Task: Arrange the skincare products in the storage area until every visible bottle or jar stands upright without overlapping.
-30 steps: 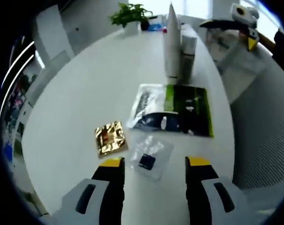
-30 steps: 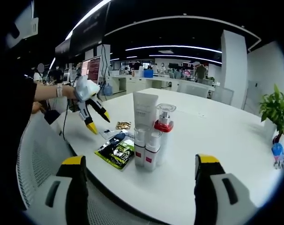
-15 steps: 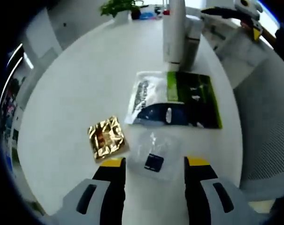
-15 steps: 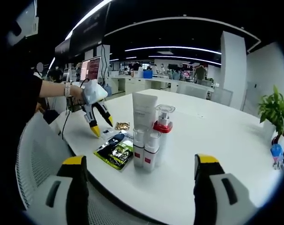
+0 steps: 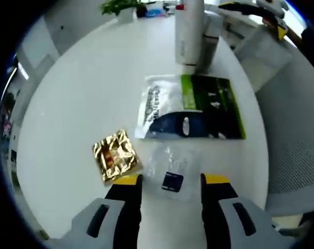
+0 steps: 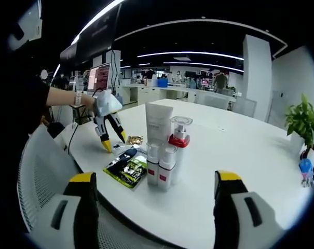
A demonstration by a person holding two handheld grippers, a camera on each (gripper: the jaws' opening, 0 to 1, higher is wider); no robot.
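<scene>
A clear sachet (image 5: pixel 171 171) with a dark square lies flat on the white table (image 5: pixel 84 98), between the jaw tips of my left gripper (image 5: pixel 171 180), which is open just above it. A gold sachet (image 5: pixel 114 156) lies to its left, and a flat green, white and blue pack (image 5: pixel 190 106) lies beyond. Farther off, a tall white tube (image 5: pixel 189 31) stands upright. In the right gripper view, the white tube (image 6: pixel 159 122), a pump bottle (image 6: pixel 180 137) with a red collar and two small bottles (image 6: pixel 160 165) stand upright in a close group. My right gripper (image 6: pixel 154 176) is open, well short of them.
The left gripper (image 6: pixel 115 141), held by a person's hand, points down at the table's near-left edge. A mesh chair (image 6: pixel 42 176) stands at the table's edge below it. A potted plant (image 6: pixel 302 122) sits at the far right. The table edge curves close past the green pack (image 6: pixel 126 170).
My left gripper has moved lower and closer over the clear sachet, which now lies between its jaw tips. The right gripper has stayed where it was.
</scene>
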